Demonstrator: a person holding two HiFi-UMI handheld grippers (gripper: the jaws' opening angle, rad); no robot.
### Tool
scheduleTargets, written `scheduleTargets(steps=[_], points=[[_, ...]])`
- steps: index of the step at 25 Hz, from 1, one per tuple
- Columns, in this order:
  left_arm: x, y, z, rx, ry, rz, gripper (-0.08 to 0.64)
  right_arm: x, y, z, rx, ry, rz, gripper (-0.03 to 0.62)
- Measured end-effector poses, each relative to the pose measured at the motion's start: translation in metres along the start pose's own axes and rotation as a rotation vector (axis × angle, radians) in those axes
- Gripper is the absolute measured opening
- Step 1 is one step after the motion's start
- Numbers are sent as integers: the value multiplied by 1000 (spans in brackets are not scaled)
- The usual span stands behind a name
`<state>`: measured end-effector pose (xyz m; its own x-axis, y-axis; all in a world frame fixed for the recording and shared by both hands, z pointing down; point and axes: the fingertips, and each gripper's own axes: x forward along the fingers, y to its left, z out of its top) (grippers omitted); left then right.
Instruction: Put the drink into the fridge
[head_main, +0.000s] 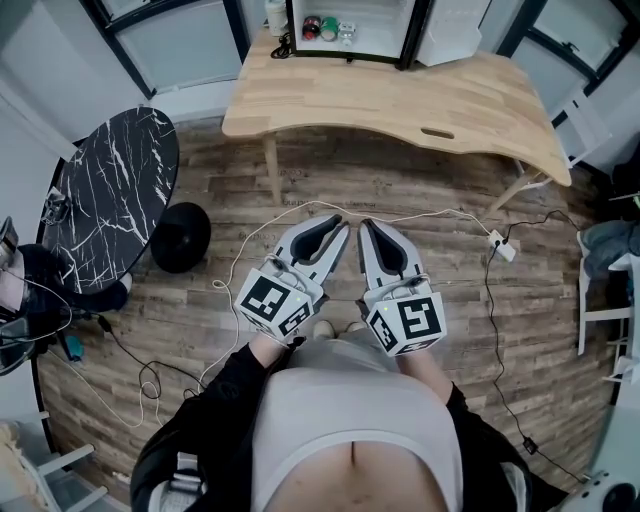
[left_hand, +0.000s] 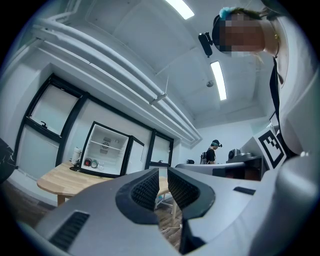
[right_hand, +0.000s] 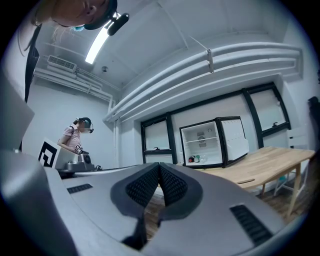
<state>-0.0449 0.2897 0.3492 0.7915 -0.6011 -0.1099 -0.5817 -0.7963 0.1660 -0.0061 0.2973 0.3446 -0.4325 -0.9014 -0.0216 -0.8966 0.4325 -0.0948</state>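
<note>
Ahead at 12 o'clock I see the open fridge (head_main: 378, 22), cans (head_main: 321, 27) inside, top cropped; left gripper (head_main: 342, 225) narrowly parted, right gripper (head_main: 362, 224) closed, both empty.

The small fridge (head_main: 385, 18) stands at the far edge of the wooden table (head_main: 400, 100), its door wide open. Three drinks (head_main: 329, 28), red, green and clear, sit side by side on its bottom shelf.

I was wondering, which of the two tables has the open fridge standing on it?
The light wooden table across the room: the fridge stands open at its far edge. The round black marble table at the left has none.
</note>
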Motion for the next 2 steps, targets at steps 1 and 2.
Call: scheduleTargets(steps=[1,2], points=[[0,0,0,1,0,0,57,0,-1,0,1,2,-1,28],[0,0,0,2,1,0,57,0,-2,0,3,3,-1,28]])
